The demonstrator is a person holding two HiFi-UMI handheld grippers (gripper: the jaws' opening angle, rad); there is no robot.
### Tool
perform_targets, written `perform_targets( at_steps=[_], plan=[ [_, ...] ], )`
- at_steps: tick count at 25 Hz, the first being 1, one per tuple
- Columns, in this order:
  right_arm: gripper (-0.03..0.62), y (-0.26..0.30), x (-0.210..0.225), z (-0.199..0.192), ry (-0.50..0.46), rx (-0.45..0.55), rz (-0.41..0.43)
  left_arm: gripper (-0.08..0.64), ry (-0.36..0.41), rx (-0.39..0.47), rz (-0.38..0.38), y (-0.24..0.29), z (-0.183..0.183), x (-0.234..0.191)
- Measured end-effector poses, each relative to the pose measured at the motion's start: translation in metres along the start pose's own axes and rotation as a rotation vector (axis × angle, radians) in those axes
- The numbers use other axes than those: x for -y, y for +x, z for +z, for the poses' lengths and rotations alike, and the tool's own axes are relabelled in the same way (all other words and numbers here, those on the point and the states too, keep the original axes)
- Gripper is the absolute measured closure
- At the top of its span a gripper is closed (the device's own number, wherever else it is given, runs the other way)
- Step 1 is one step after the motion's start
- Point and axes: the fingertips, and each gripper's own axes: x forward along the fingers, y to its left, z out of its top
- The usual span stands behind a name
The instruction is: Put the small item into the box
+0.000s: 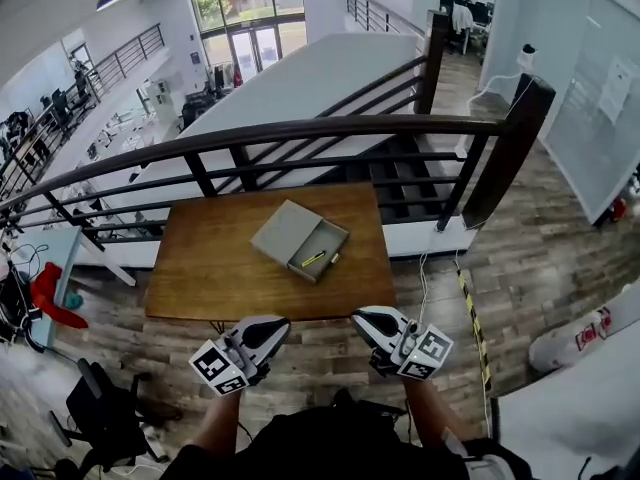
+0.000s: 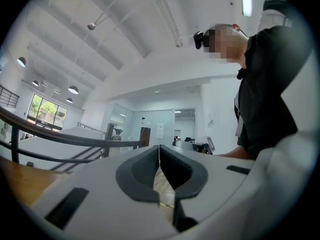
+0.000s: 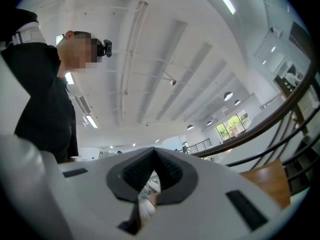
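Behind the wooden tabletop (image 1: 200,268) a dark railing (image 1: 300,128) curves across, with stairs (image 1: 400,178) dropping away beyond it. On the plank floor to the lower left stands a black office chair (image 1: 100,408), a red thing (image 1: 45,293) lies at the far left, and a yellow-and-black striped strip (image 1: 470,318) runs along the floor on the right. A grey box (image 1: 300,238) sits towards the far right of the tabletop with its lid folded flat beside the open tray. In the tray lies a slim yellow-green item (image 1: 313,259), possibly a pen, though it is too small to tell. Both tools hang over the floor on the near side of the tabletop's edge, well apart from the box and close to the person's body. The left tool (image 1: 272,328) has its jaws clenched together, pad against pad, with nothing between them; its own view shows only floor through the gap below the pads (image 2: 167,166). The right tool (image 1: 362,318) is likewise clenched and empty, touching nothing, tilted a little upward towards the ceiling.
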Motion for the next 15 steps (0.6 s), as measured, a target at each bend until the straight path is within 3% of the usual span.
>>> perform_targets(
  at_steps=[9,15],
  plan=[
    [0.581,0.015,-0.122,-0.040,-0.042,-0.086,-0.013,0.545,-0.012,0.050,-0.075,-0.095,-0.009,0.068],
    [0.581,0.031,-0.209,-0.099,0.016,-0.172,-0.015,0.545,-0.113,0.052,-0.042,-0.189,-0.040,0.109]
  ],
)
